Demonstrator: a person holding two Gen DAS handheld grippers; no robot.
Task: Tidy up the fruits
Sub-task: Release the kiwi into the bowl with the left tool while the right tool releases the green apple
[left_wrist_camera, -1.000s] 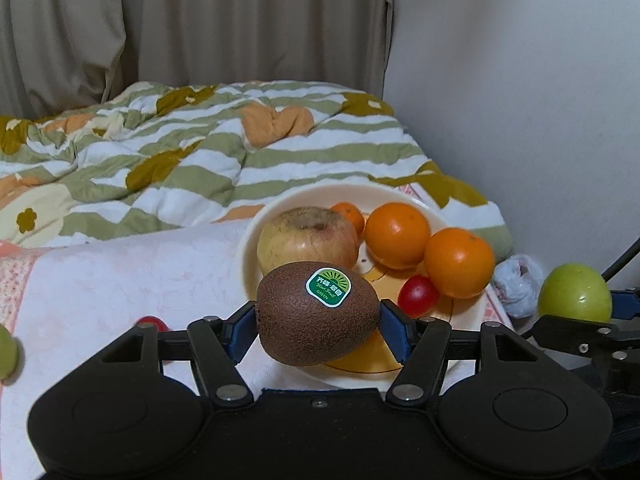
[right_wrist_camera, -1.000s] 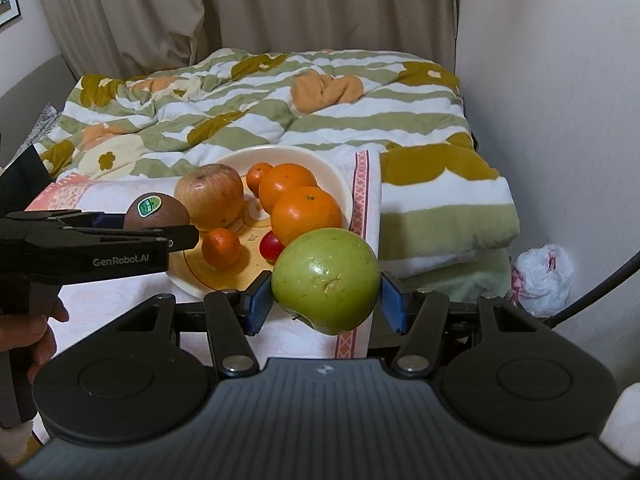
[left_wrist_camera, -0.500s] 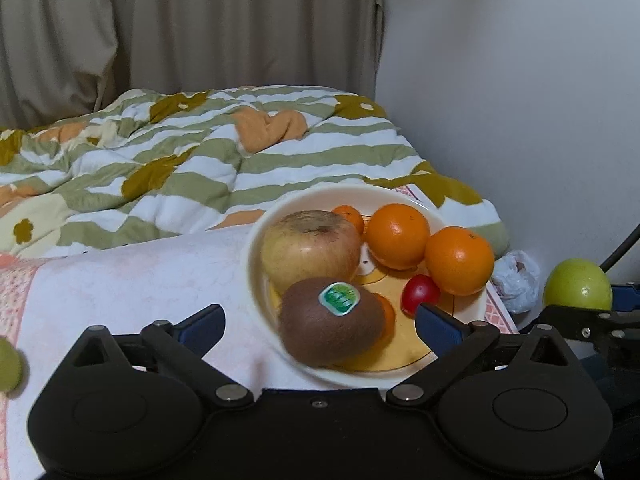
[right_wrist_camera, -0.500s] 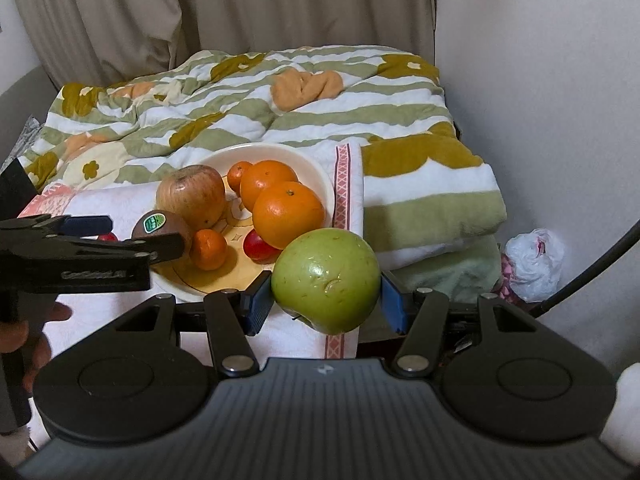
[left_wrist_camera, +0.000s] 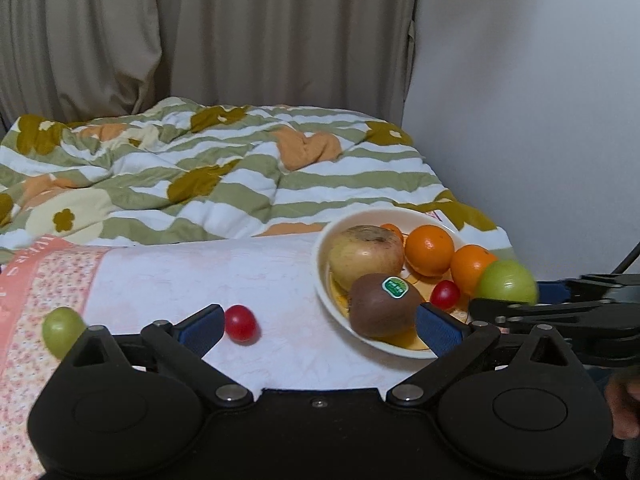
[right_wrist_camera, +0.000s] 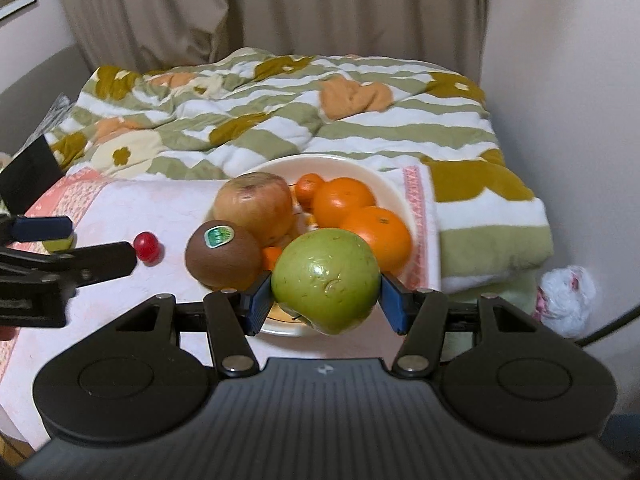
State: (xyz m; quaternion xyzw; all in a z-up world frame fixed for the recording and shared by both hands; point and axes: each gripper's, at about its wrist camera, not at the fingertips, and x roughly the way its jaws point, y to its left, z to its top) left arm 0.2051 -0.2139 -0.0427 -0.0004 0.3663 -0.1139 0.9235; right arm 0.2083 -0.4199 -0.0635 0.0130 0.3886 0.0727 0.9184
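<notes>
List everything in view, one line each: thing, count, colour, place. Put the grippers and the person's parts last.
plate: 1, cream, on the pink cloth
apple: 1, yellowish-red, on the plate
kiwi: 1, brown with green sticker, at the plate's front
oranges: 2 large, orange, on the plate's right side
small oranges: 2, orange, on the plate, one at the back, one behind the kiwi
cherry tomatoes: 2, red, one on the cloth, one on the plate
small green fruit: 1, on the cloth, far left
green apple: 1, in the right gripper
quilt: 1, green-white striped, behind
curtain: beige, at back
plastic bag: 1, white, lower right
left gripper: black, blue pads, open, empty
right gripper: black, shut on the green apple
hand: right edge of the left wrist view
</notes>
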